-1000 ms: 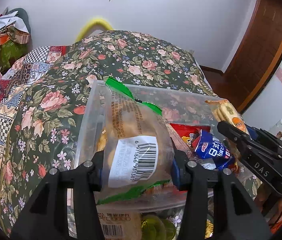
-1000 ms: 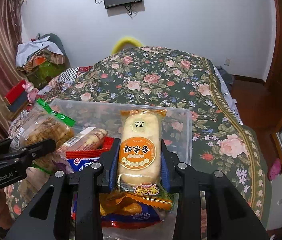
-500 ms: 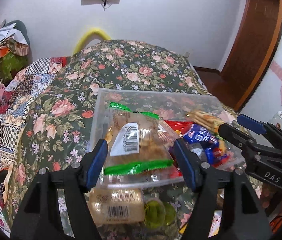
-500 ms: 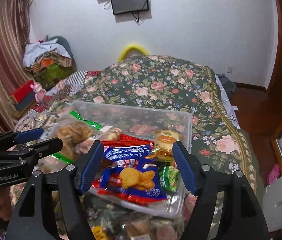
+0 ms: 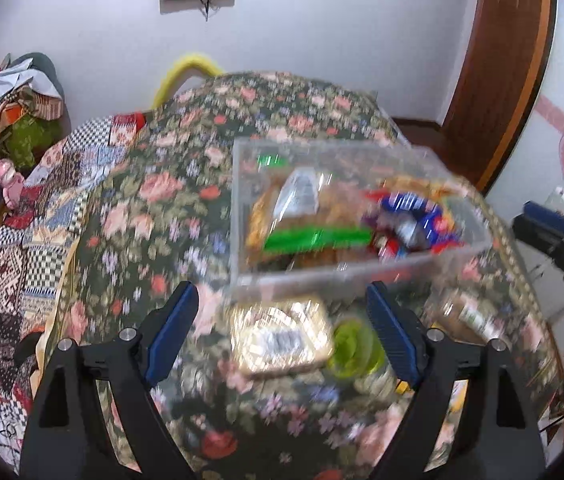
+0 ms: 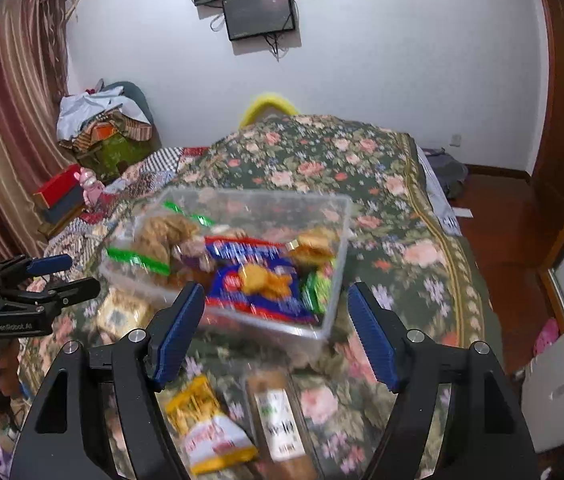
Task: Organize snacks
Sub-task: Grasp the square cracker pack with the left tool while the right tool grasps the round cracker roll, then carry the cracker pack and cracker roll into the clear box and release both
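Both views are smeared with motion blur, so most print is unreadable. Left hand-held gripper [image 5: 282, 328] first: its jaws are opening, blue pads spread wide, nothing pinched. Between the pads, on the floral bedspread [image 5: 141, 208], lies a pale wrapped snack [image 5: 279, 340] with a barcode too blurred to read, and just right of it a green round item [image 5: 352, 346] I can't identify. Right hand-held gripper [image 6: 275, 332] is likewise spreading its jaws, gripping nothing. Closest to it, between its arms, sit a yellow packet [image 6: 211, 432] with red script I can't make out, cut off partly by the left finger, and beside it a brown bar [image 6: 279, 420] whose white label carries illegible characters. Beyond both sets of fingertips rests the clear plastic bin [image 6: 338, 240] on the bed, holding the snacks: a green-edged bag [image 6: 153, 240] of brown pieces on the left, a blue biscuit pack [image 6: 257, 280] in the middle with a biscuit picture but unreadable lettering, a small orange-wrapped bun [image 6: 314, 242] on the right, and a green pack [image 6: 318, 288] half hidden at the near right wall. In the right wrist view the other gripper's body shows "GenRobot.AI". Farthest off, a dark screen [image 6: 259, 12] hangs on the white wall, its upper neighbour cropped by the frame.
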`<state>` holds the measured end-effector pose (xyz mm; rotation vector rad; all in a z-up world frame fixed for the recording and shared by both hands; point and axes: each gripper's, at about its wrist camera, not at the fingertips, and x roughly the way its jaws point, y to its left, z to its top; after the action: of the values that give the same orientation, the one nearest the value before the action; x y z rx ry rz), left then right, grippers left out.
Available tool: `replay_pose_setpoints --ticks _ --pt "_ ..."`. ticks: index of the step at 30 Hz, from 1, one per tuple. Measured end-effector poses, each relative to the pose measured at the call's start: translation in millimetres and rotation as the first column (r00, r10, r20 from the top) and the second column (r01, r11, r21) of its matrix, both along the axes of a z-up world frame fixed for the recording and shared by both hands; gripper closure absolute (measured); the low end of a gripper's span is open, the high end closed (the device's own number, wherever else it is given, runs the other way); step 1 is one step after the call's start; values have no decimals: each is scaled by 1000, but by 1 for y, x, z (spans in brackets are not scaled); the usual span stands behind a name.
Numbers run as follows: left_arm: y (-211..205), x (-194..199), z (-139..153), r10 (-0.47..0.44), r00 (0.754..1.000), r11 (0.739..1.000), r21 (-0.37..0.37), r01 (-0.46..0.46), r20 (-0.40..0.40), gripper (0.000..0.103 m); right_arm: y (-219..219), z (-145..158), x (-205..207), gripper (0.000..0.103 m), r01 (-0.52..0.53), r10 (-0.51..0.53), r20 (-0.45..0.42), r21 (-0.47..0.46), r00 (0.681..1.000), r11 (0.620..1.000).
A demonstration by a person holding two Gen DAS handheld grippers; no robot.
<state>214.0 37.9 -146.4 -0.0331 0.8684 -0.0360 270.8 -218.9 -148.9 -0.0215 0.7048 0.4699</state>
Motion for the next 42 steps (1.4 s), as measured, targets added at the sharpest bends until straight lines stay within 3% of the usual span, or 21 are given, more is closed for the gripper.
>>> replay_pose_setpoints --ticks 5,10,15,18,21,25,28,42 --pt "4 -2 -29 0 997 1000 -17 -1 -77 17 -12 -24 -8 32 12 -13 -68 -14 998 1000" --pt "5 6 -58 7 987 999 -36 -13 -160 17 -19 -60 -8 32 -1 1 -192 0 981 1000" --pt "6 14 -71 -6 986 996 -88 -9 -169 16 -11 -83 -11 32 -30 17 -240 -49 971 998" --pt "4 22 -80 12 981 997 -76 -27 -192 16 -6 -89 -12 32 -50 36 -261 -47 965 998" --pt "2 28 -87 27 979 997 -68 -41 -201 16 -2 -91 -13 33 -61 45 -259 -53 965 997" --pt "3 26 -90 29 983 995 -88 -45 -182 20 7 -97 -19 43 -92 69 -256 -81 964 992" --pt "2 21 -89 23 986 996 -81 -37 -167 21 14 -98 -25 62 -110 78 -241 -119 967 987" --pt "8 -17 -63 43 993 994 -94 -53 -106 22 -3 -84 -35 69 -41 32 -208 -40 978 998"
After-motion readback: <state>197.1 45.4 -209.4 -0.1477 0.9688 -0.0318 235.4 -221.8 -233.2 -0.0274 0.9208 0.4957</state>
